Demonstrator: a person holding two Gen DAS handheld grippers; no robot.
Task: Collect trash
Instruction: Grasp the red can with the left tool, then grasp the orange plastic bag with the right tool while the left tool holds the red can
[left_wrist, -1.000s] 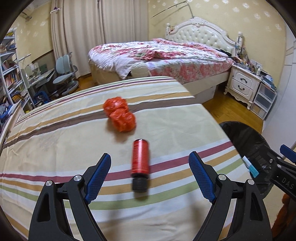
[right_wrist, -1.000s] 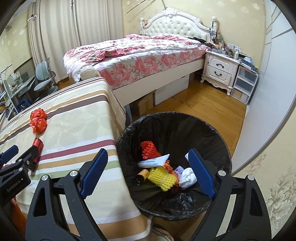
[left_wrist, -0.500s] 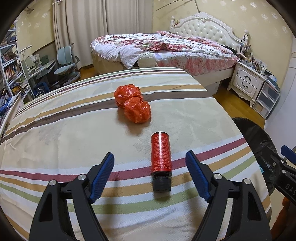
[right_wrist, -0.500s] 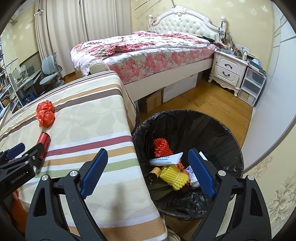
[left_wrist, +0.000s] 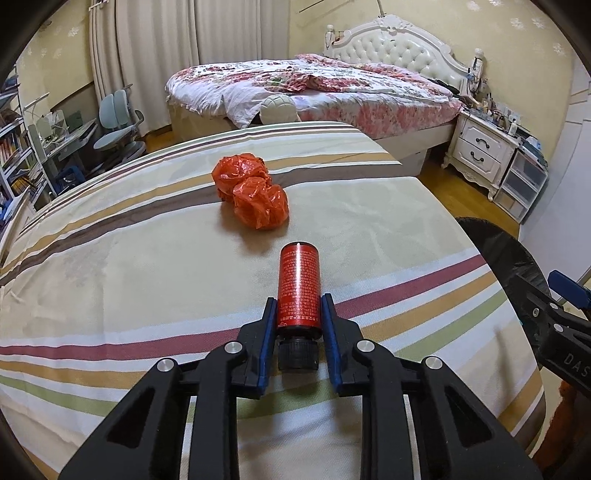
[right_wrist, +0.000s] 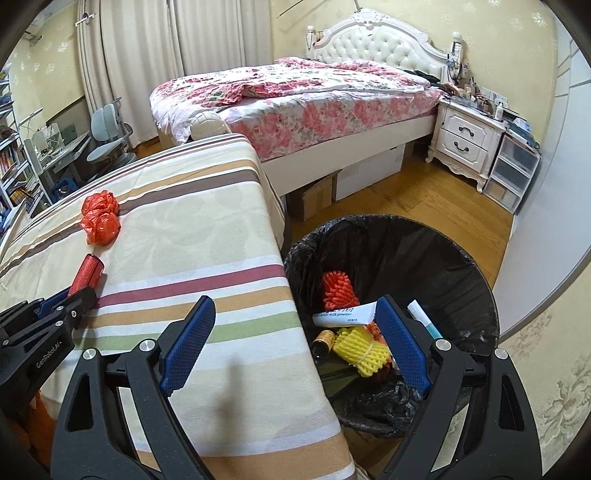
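A red bottle with a black cap (left_wrist: 298, 291) lies on the striped tablecloth (left_wrist: 147, 266). My left gripper (left_wrist: 298, 314) is shut on the bottle near its cap end; it also shows in the right wrist view (right_wrist: 86, 275). Two crumpled orange plastic bags (left_wrist: 251, 190) lie further back on the table, also seen in the right wrist view (right_wrist: 99, 218). My right gripper (right_wrist: 295, 332) is open and empty, over the table's edge and the black-lined trash bin (right_wrist: 461, 266), which holds several pieces of trash.
The bin's rim (left_wrist: 495, 240) shows right of the table in the left wrist view. A bed (right_wrist: 295, 96) with floral covers stands behind. A white nightstand (right_wrist: 465, 144) and plastic drawers (right_wrist: 513, 170) stand at the right. Desk chairs (left_wrist: 114, 129) stand at the left.
My left gripper moved forward around the red bottle and closed on it. My right gripper shifted slightly left and stayed open.
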